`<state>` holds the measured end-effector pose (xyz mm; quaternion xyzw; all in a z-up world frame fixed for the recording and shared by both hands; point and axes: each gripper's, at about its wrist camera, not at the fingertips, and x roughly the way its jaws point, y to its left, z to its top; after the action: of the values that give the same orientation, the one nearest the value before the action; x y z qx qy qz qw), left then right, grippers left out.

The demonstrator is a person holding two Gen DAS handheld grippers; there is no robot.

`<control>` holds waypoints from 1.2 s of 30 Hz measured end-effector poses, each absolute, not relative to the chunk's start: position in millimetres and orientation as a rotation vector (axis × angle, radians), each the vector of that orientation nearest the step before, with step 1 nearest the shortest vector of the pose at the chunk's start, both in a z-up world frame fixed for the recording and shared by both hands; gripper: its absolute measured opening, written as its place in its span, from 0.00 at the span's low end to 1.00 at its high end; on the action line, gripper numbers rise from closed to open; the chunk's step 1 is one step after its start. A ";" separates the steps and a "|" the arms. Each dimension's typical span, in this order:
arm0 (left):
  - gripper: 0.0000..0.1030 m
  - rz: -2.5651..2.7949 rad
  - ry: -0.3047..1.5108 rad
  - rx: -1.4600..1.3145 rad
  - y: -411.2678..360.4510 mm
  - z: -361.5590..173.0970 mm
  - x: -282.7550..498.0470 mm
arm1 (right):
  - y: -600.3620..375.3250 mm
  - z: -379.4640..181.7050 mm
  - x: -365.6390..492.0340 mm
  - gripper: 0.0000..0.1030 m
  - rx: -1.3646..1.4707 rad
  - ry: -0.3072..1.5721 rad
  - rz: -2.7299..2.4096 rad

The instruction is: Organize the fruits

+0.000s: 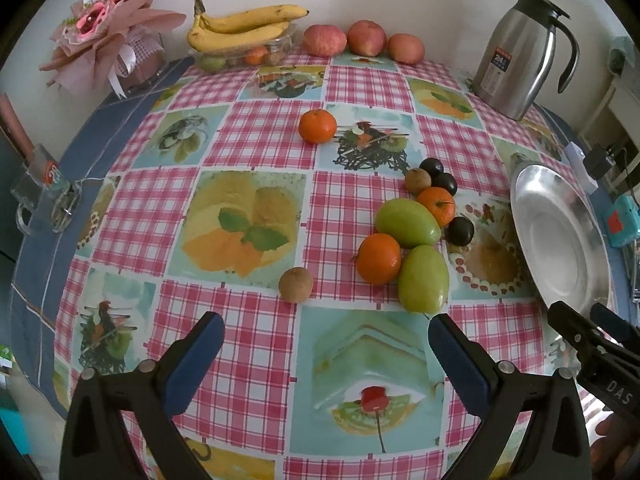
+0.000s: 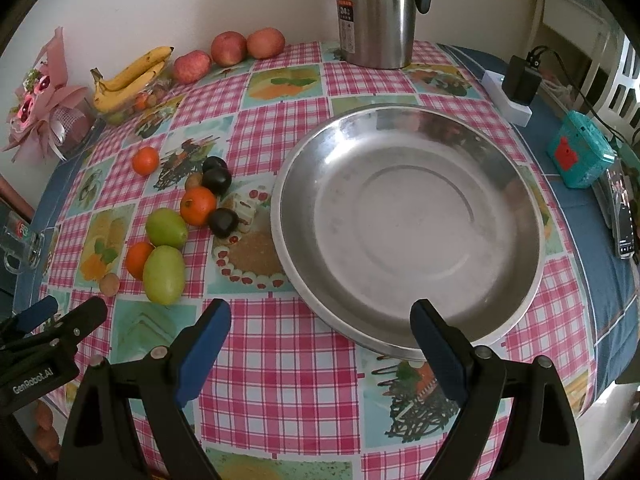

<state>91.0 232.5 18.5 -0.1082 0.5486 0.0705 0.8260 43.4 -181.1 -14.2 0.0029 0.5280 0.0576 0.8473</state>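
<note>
A cluster of loose fruit lies on the checked tablecloth: two green fruits [image 1: 423, 278] [image 2: 164, 274], oranges [image 1: 378, 258] [image 2: 197, 205], dark plums [image 1: 460, 231] [image 2: 222, 222] and small brown fruits [image 1: 295, 284] [image 2: 109, 283]. One orange [image 1: 317, 126] lies apart, farther back. An empty steel plate [image 2: 408, 220] [image 1: 560, 236] sits right of the cluster. My left gripper [image 1: 326, 330] is open and empty, just short of the near green fruit. My right gripper [image 2: 320, 316] is open and empty over the plate's near rim.
Bananas on a clear box of fruit [image 1: 244, 26] and three apples [image 1: 364, 38] line the back wall. A steel jug [image 2: 376, 12] stands at the back. A pink bouquet [image 1: 104, 36] and a glass mug [image 1: 44, 192] are at the left. A charger [image 2: 516, 84], teal box [image 2: 580, 156] and phone [image 2: 624, 216] lie right.
</note>
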 end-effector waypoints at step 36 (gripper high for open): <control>1.00 0.191 1.135 -0.196 50.9 -24.9 18.6 | -184.8 -12.1 40.5 0.89 0.019 1.116 0.092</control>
<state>18.6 50.9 -24.9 -0.0927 0.5358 0.0900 0.8344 40.5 -184.8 -12.1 0.0090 0.5293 0.0434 0.8473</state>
